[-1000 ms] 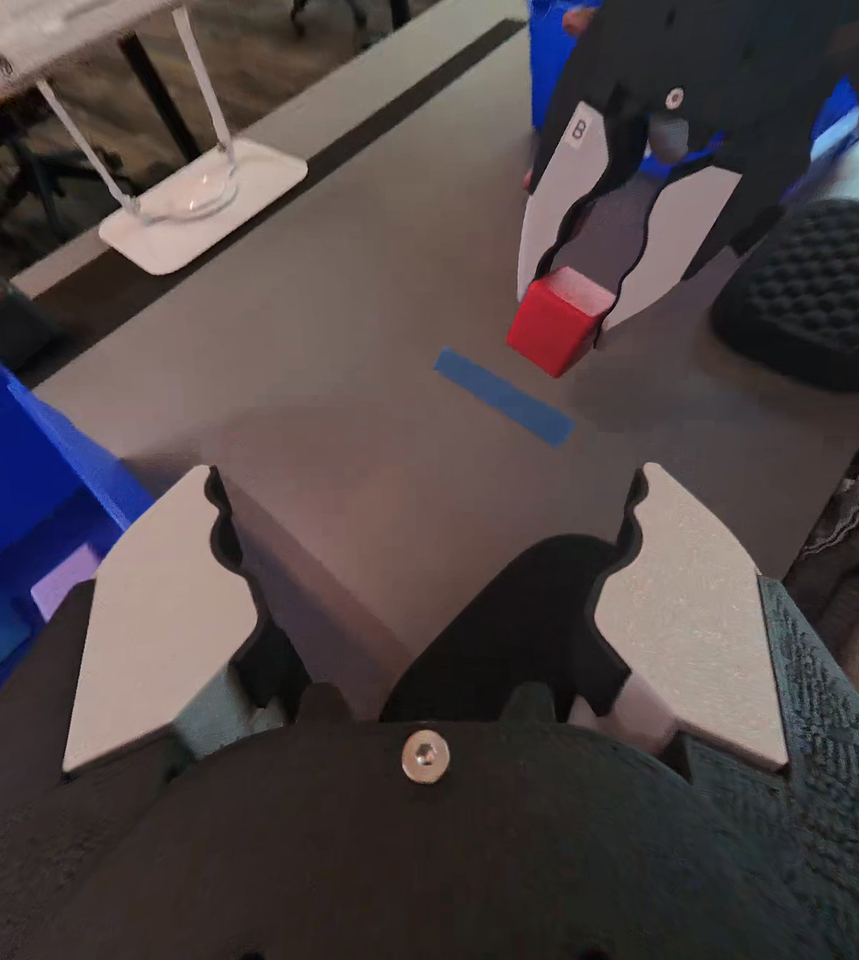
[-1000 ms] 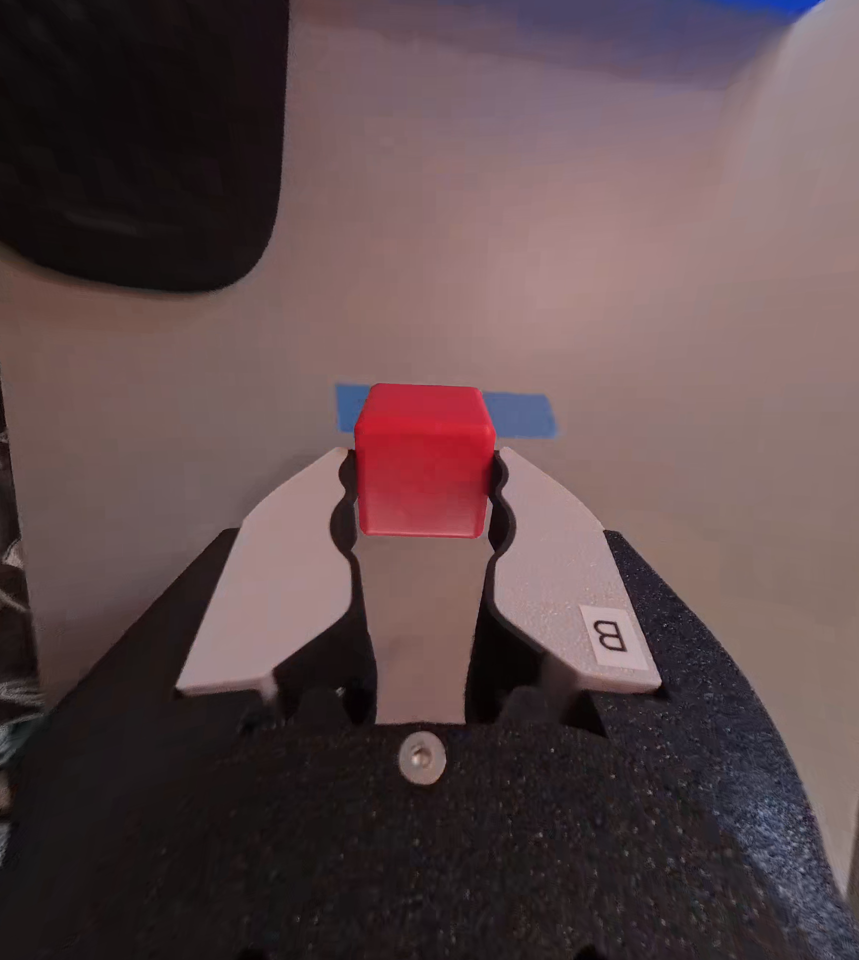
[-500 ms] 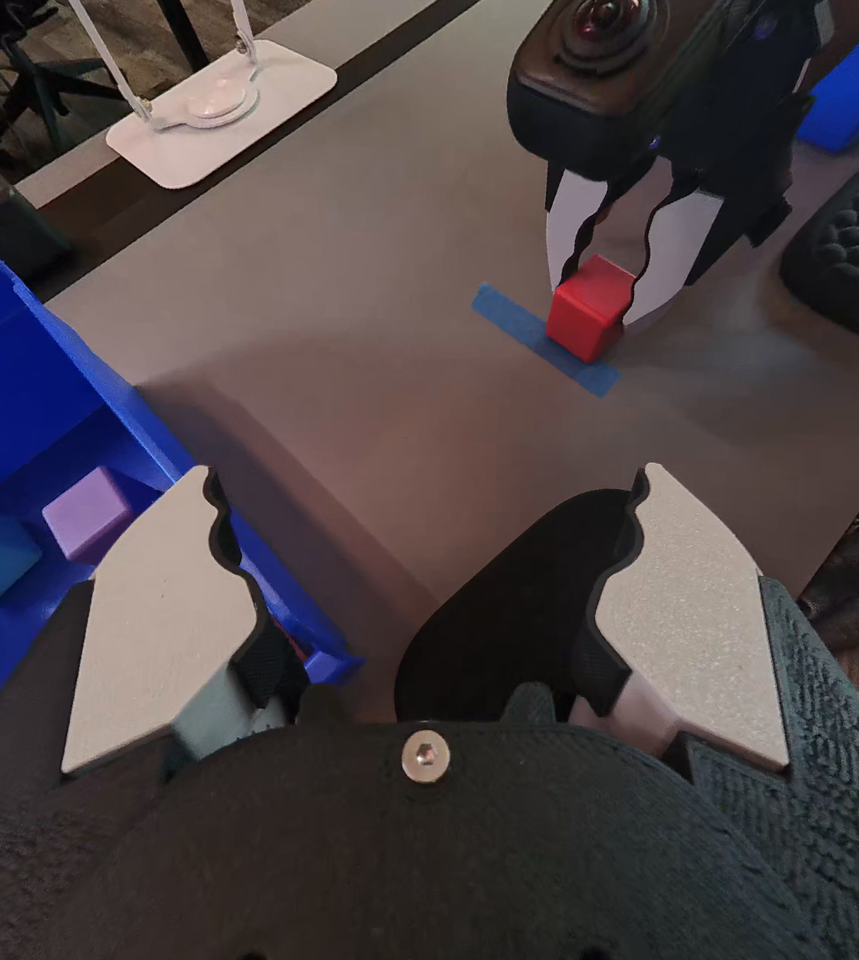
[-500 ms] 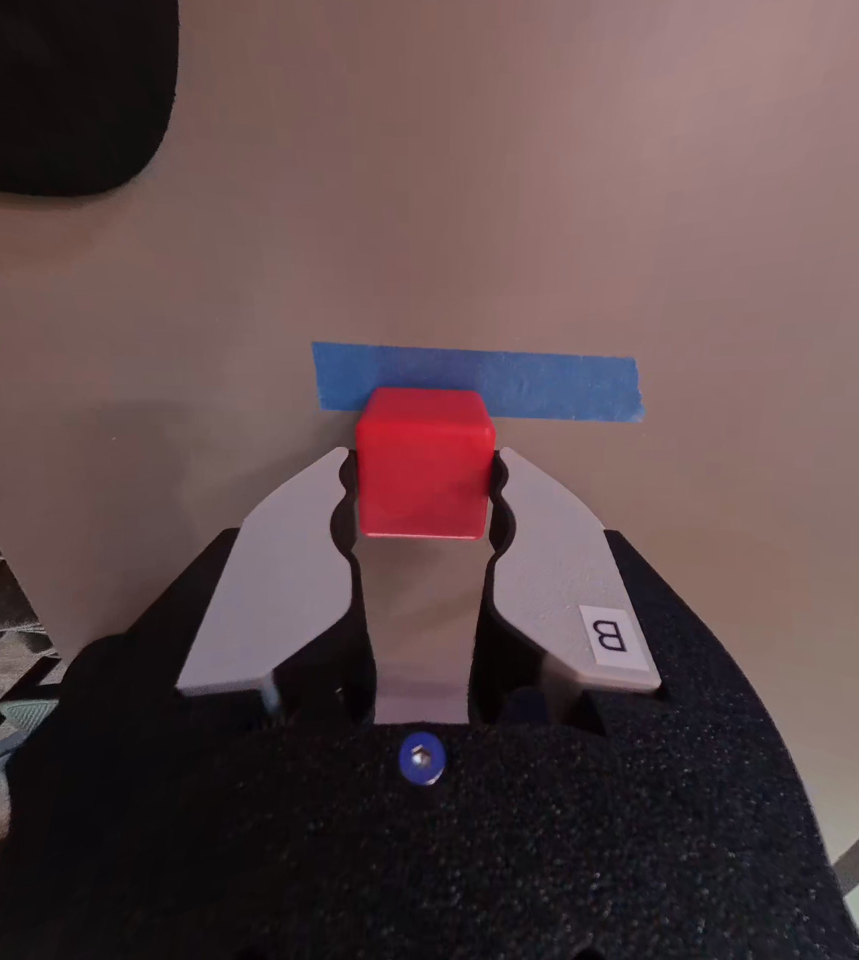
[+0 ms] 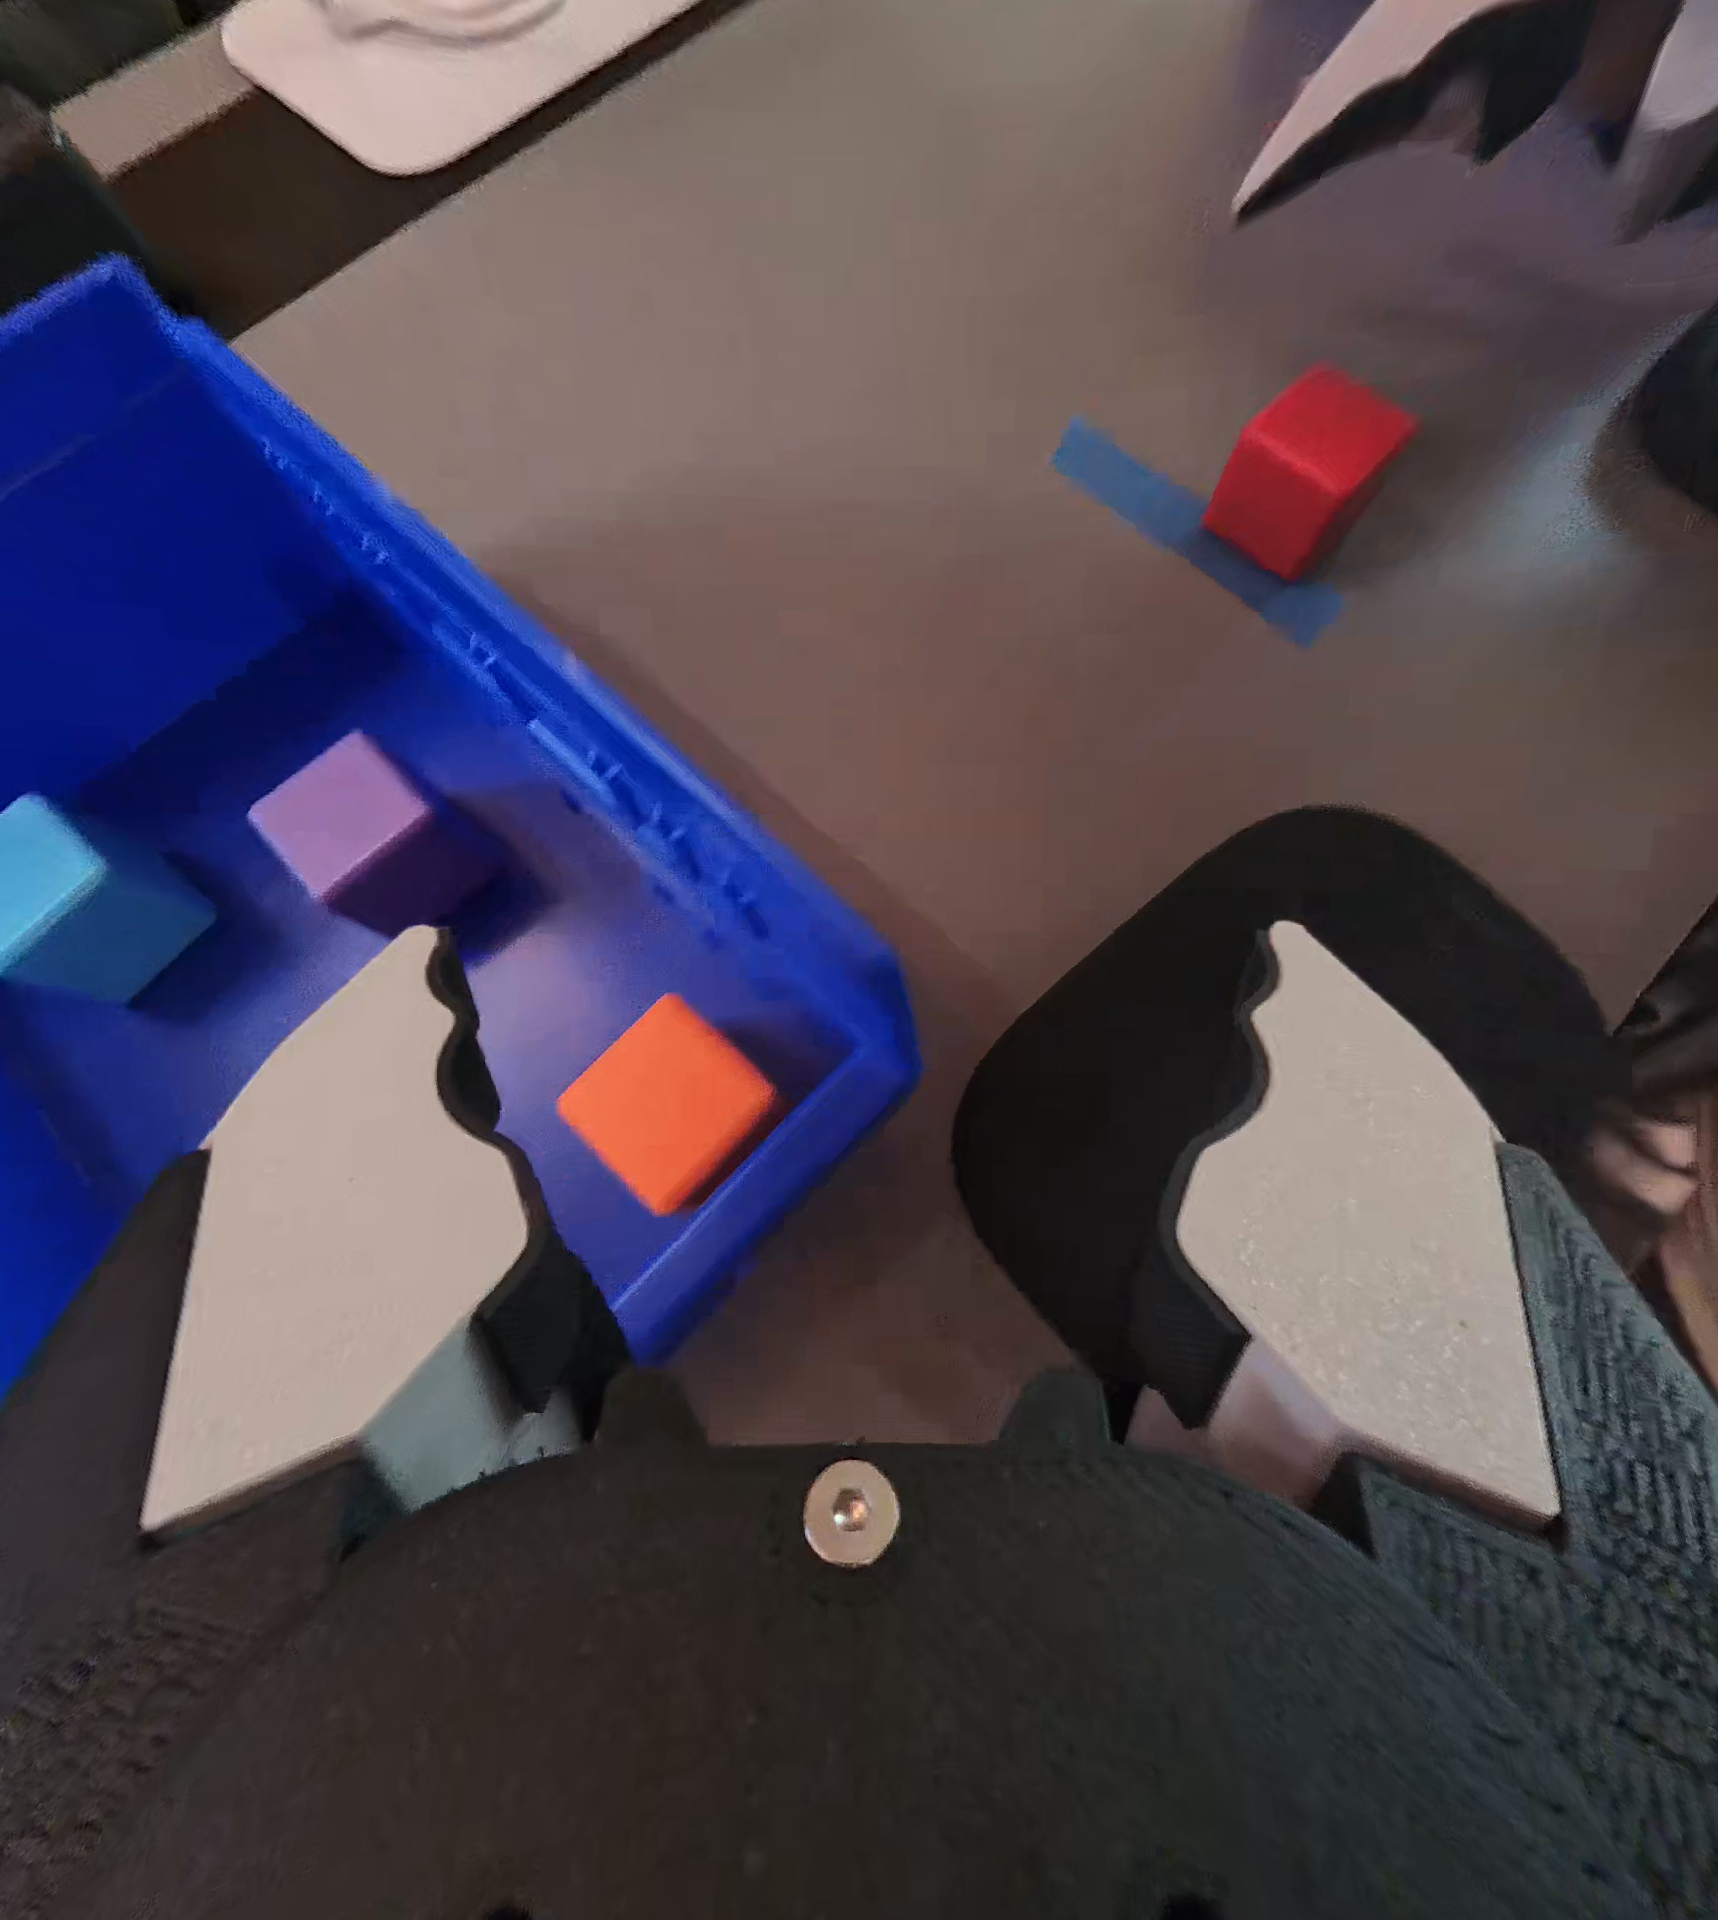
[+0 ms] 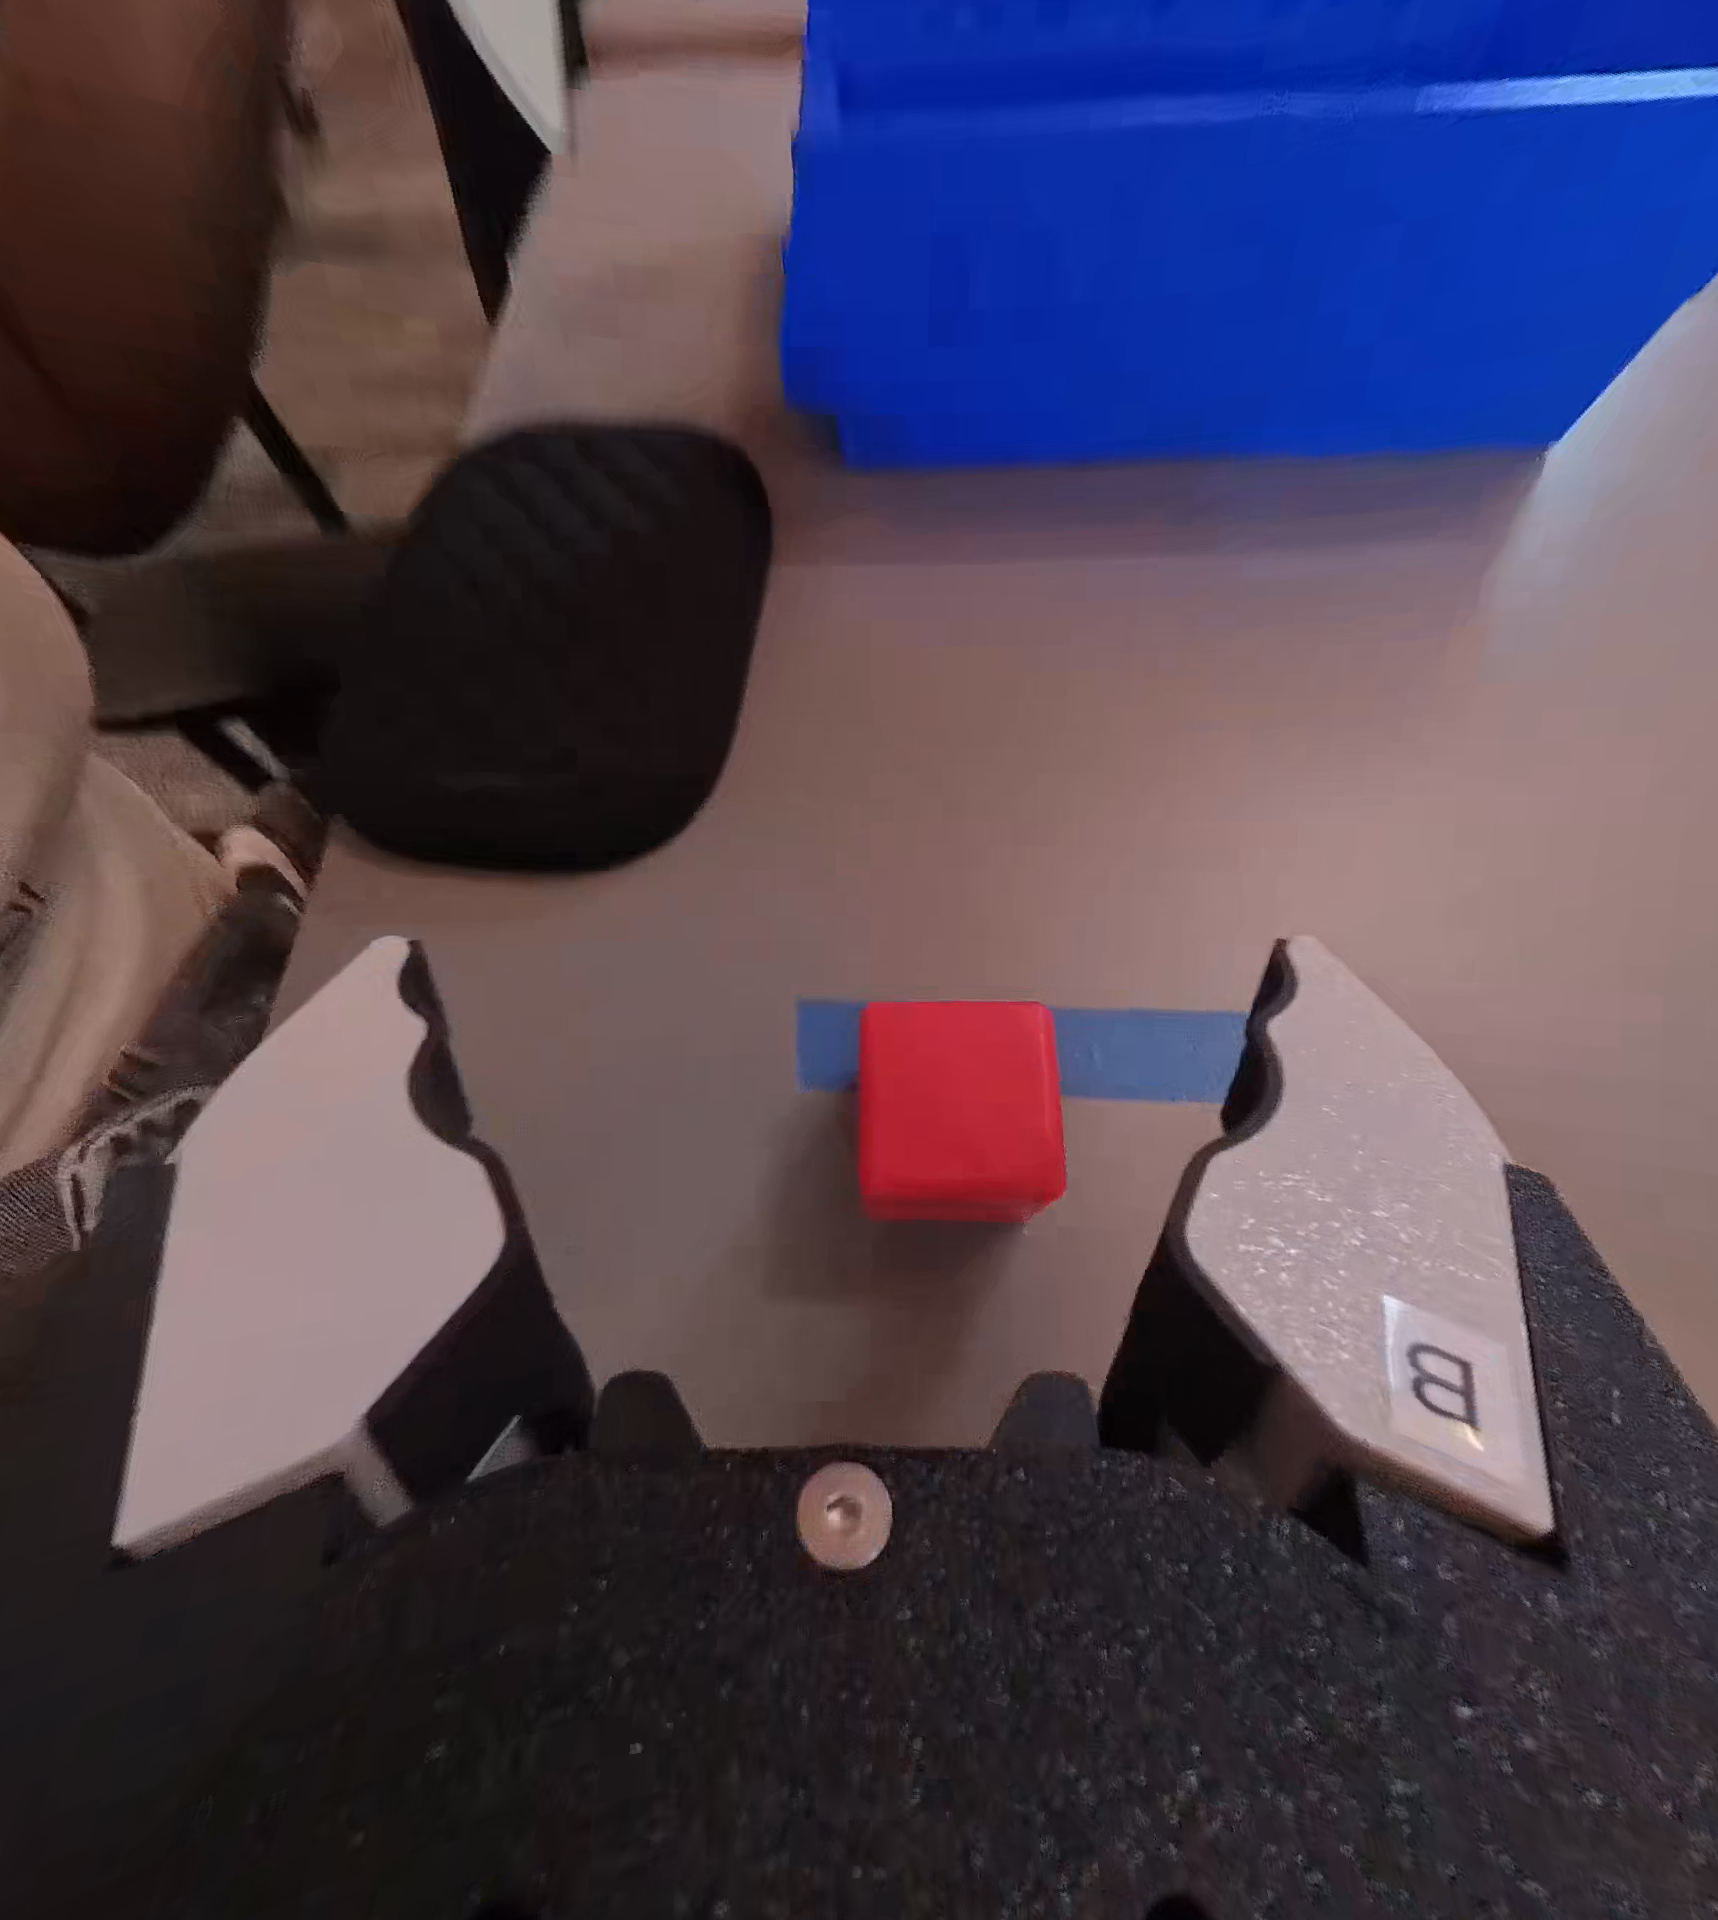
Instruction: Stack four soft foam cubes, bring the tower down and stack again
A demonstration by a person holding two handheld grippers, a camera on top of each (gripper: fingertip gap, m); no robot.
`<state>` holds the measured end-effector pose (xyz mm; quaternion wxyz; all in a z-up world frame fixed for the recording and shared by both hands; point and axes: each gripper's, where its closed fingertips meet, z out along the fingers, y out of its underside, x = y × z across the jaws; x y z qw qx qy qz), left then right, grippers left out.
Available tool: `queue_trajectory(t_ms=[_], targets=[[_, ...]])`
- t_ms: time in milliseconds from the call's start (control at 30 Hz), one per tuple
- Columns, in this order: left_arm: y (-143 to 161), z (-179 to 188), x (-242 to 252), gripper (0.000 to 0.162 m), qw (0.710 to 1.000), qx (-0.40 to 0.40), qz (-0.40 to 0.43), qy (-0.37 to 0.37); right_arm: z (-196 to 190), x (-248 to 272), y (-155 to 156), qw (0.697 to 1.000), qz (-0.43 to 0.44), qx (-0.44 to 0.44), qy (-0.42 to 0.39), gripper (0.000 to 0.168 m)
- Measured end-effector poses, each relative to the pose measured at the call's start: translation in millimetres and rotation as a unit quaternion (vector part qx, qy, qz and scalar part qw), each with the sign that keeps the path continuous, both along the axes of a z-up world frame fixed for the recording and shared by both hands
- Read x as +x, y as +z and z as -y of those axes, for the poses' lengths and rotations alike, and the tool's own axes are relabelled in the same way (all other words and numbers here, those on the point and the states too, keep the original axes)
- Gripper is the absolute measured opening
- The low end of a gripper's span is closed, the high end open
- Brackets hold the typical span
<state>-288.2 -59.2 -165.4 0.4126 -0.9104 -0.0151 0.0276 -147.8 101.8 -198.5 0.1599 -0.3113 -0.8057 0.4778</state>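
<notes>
Now, small red foam cube [image 6: 957, 1103] on grey table [image 6: 1198, 748], partly over blue tape strip [image 6: 1146, 1055], right gripper [image 6: 842, 1039] spread wide above, empty, left gripper [image 5: 855, 1023] likewise agape over blue plastic bin [image 5: 211, 540] corner, orange cube [image 5: 666, 1101], purple cube [image 5: 341, 821], light-blue cube [image 5: 34, 894] inside.

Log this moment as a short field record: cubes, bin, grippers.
red cube: on the table, overlapping the blue tape, alone, nothing stacked on it
bin: holds the orange cube, purple cube, light blue cube
left gripper: jaws open, empty, over the bin's corner
right gripper: jaws open, empty, red cube between them untouched
</notes>
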Motion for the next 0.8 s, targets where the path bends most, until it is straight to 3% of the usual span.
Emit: queue_trajectory(t_ms=[100, 167, 333, 567, 600, 667, 800], targets=[[-14.3, 19.6, -25.2, 0.099, 0.998, -0.066, 0.016, -0.012, -7.5, 3.1, 9.4, 0.998, -0.04, -0.05, -0.019, 0.146], [-25.4, 27.1, -42.8, 0.09, 0.993, -0.108, 0.041, -0.002, -12.7, 1.7, 13.8, 0.996, -0.053, -0.067, -0.033, 0.146], [-58.4, 29.9, -47.9, 0.087, 0.962, -0.2, 0.172, 0.068, -23.9, -4.8, 12.8, 0.995, -0.072, -0.035, -0.06, 0.147], [-92.5, 32.7, -62.4, 0.095, 0.95, -0.239, 0.148, 0.133, -32.6, -9.5, 19.2, 0.991, -0.103, -0.022, -0.081, 0.146], [-94.4, 32.0, -59.3, 0.092, 0.949, -0.243, 0.156, 0.129, -33.8, -10.1, 20.6, 0.99, -0.108, -0.023, -0.084, 0.146], [-93.2, 25.8, -46.1, 0.063, 0.947, -0.232, 0.2, 0.099, -35.5, -10.9, 21.9, 0.989, -0.114, -0.023, -0.089, 0.146], [-90.5, 28.9, -59.3, 0.06, 0.953, -0.206, 0.179, 0.129, -36.8, -11.5, 16.3, 0.989, -0.114, -0.005, -0.093, 0.145]])
